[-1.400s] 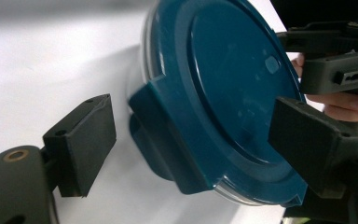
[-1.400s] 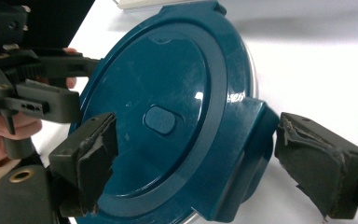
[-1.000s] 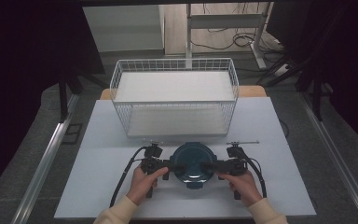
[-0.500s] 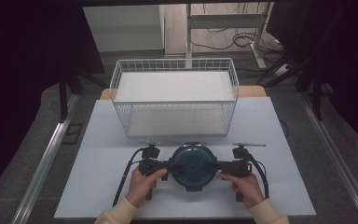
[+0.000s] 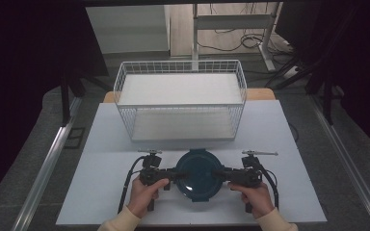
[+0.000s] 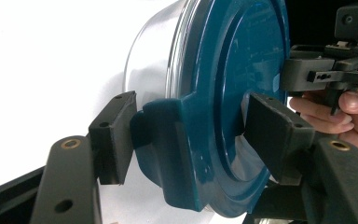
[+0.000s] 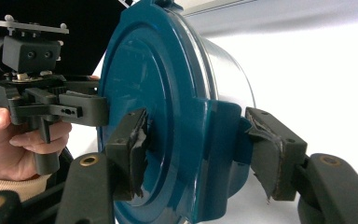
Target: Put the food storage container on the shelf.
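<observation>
A round clear container with a dark teal lid (image 5: 200, 168) stands on the white table (image 5: 101, 144) near its front edge, between my two grippers. My left gripper (image 5: 183, 175) reaches in from the left. Its jaws have just been closing and now clamp the lid's side tab (image 6: 163, 140), one pad under the tab and one on the lid top. My right gripper (image 5: 218, 174) comes in from the right. Its jaws have also just been closing, and its pads (image 7: 130, 149) pinch the opposite tab (image 7: 219, 140). A hand holds each gripper.
A white wire basket (image 5: 180, 65) stands behind the container, at the back of the table. Cables trail from both grippers toward the front edge. Dark floor and metal rails flank the table.
Both grippers' jaws have closed onto the lid's side tabs. The hands and the container have stayed about where they were.
</observation>
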A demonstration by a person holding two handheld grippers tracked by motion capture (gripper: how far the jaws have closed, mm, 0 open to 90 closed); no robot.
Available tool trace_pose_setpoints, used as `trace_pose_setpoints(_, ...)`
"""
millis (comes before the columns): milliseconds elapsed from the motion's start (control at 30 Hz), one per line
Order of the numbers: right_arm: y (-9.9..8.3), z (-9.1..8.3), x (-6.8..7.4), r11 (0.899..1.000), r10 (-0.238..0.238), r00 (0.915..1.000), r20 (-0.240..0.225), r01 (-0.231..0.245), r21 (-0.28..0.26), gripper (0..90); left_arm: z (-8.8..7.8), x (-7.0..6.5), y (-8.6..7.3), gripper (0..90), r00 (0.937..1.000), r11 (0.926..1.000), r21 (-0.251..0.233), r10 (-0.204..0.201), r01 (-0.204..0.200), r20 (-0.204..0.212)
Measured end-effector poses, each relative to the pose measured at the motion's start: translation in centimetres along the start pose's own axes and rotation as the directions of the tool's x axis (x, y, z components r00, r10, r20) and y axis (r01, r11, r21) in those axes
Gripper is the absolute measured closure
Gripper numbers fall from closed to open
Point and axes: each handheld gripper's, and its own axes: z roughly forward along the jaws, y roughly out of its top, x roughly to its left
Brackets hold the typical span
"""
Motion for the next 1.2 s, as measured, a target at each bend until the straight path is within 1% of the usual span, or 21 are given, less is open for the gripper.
trace_pose_setpoints(100, -0.1, 0.0, 0.1, 1.0, -0.01, 0.9999, -0.007, 0.01, -0.001, 41.3, -0.3, -0.2, 0.0, 36.6, 0.9999, 0.9999, -0.009, 0.01, -0.01, -0.007)
trace_pose_setpoints(200, -0.1, 0.0, 0.3, 0.999, -0.031, 0.9995, -0.01, 0.031, -0.009, 41.6, -0.7, -0.3, 0.0, 37.8, 0.9998, 0.9994, -0.028, 0.019, -0.019, -0.011)
trace_pose_setpoints(333, 0.1, -0.1, 0.8, 0.998, -0.051, 0.9986, -0.013, 0.05, -0.035, 41.7, -1.1, -0.6, 0.2, 38.3, 0.9997, 0.9986, -0.047, 0.024, -0.024, -0.008)
trace_pose_setpoints(533, 0.5, -0.7, 1.7, 0.994, -0.091, 0.9958, -0.014, 0.09, -0.061, 41.8, -1.9, -1.4, 0.5, 38.4, 0.9987, 0.9964, -0.068, 0.049, -0.049, -0.013)
trace_pose_setpoints(733, 1.6, -1.1, 2.9, 0.989, -0.125, 0.9921, -0.016, 0.123, -0.087, 41.8, -3.2, -2.1, 1.6, 38.6, 0.997, 0.9932, -0.088, 0.076, -0.077, -0.016)
trace_pose_setpoints(900, 2.7, -1.1, 3.7, 0.984, -0.15, 0.9887, -0.007, 0.148, -0.094, 41.8, -3.8, -2.2, 2.4, 38.6, 0.9976, 0.9925, -0.101, 0.069, -0.07, -0.007)
trace_pose_setpoints(1067, 3.8, -1.4, 4.4, 0.98, -0.167, 0.9859, -0.008, 0.165, -0.106, 41.9, -4.7, -2.9, 3.6, 38.6, 0.9955, 0.989, -0.114, 0.093, -0.094, -0.017)
trace_pose_setpoints(1200, 4.9, -1.8, 5.3, 0.976, -0.184, 0.9829, -0.009, 0.181, -0.121, 41.9, -5.6, -3.6, 4.8, 38.7, 0.9932, 0.9851, -0.127, 0.114, -0.116, -0.02)
